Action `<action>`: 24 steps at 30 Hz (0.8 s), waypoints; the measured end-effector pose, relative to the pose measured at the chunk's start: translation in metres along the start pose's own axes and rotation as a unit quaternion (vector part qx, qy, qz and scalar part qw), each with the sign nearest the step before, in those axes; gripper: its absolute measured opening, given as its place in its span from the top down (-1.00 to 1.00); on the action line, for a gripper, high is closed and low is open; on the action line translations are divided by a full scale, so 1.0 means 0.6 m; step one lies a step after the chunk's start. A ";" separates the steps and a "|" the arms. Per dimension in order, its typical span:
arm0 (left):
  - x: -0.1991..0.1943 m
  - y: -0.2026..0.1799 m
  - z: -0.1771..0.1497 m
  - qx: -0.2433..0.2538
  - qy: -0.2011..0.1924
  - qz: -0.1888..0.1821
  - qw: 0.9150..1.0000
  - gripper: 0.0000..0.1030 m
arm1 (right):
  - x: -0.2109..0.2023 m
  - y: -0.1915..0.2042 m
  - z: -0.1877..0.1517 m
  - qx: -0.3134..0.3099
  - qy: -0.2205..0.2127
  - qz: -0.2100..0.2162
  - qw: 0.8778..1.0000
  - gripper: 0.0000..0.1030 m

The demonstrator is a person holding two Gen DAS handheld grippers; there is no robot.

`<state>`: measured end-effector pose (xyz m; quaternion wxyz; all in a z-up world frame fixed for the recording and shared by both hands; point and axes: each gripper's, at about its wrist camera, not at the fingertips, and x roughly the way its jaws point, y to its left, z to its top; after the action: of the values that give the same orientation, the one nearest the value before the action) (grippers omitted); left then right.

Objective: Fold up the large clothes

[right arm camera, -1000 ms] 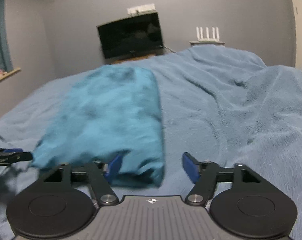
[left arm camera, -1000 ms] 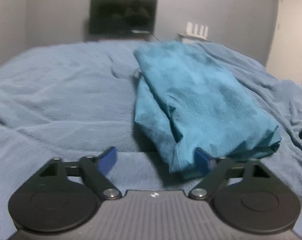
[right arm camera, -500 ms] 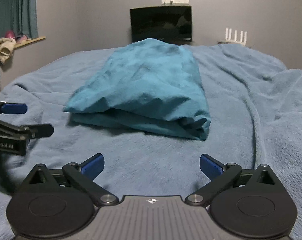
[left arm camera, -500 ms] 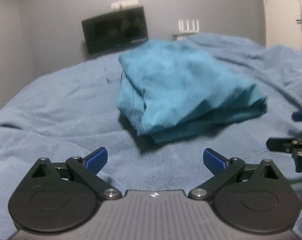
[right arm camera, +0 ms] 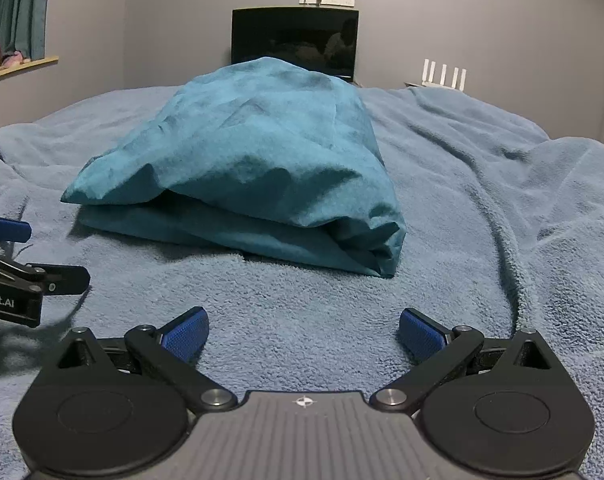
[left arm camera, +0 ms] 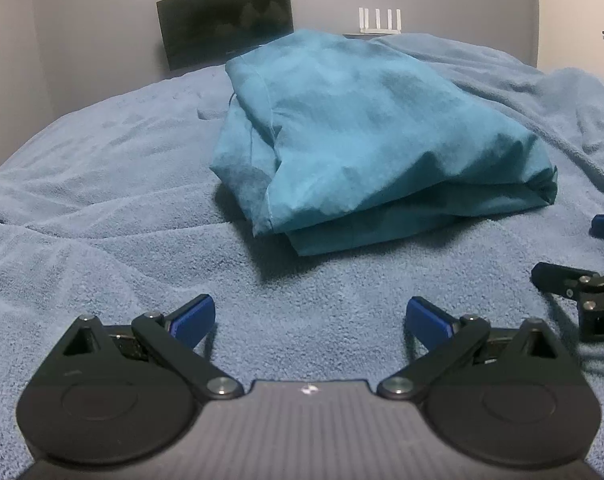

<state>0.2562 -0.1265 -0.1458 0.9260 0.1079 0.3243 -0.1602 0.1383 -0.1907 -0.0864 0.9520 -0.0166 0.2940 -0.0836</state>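
A teal garment [left arm camera: 362, 136] lies folded in a thick stack on the blue blanket [left arm camera: 102, 184]; it also shows in the right wrist view [right arm camera: 254, 172]. My left gripper [left arm camera: 310, 320] is open and empty, low over the blanket, a short way in front of the garment's near edge. My right gripper [right arm camera: 302, 332] is open and empty, also short of the garment. Each gripper shows at the edge of the other's view: the right one [left arm camera: 582, 264] and the left one [right arm camera: 10, 256].
The blanket [right arm camera: 502, 200] covers a bed with ridges and folds at the right. A dark monitor [right arm camera: 294, 44] and a white router [right arm camera: 442, 76] stand by the grey back wall. A door [left arm camera: 574, 16] is at the far right; a curtain [right arm camera: 18, 4] hangs at the left.
Both grippers let go of the garment's near edge, opened wide and drew back toward me. The garment now lies free on the blanket.
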 end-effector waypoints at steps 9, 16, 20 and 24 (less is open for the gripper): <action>0.001 0.001 -0.001 0.002 0.002 0.000 1.000 -0.99 | 0.001 -0.004 0.000 0.001 0.001 0.001 1.000 -1.00; 0.002 0.002 -0.002 0.002 0.003 0.000 1.000 -0.99 | 0.006 -0.005 0.000 0.001 0.004 0.001 1.000 -1.00; 0.003 0.001 -0.002 0.003 0.003 0.000 1.000 -0.99 | 0.007 -0.004 -0.001 0.001 0.005 0.001 1.000 -1.00; 0.003 0.002 -0.003 0.003 0.003 0.000 1.000 -0.99 | 0.008 -0.004 -0.001 0.001 0.004 0.001 1.000 -1.00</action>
<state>0.2572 -0.1253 -0.1482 0.9247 0.1108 0.3267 -0.1609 0.1414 -0.1939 -0.0891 0.9508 -0.0147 0.2982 -0.0830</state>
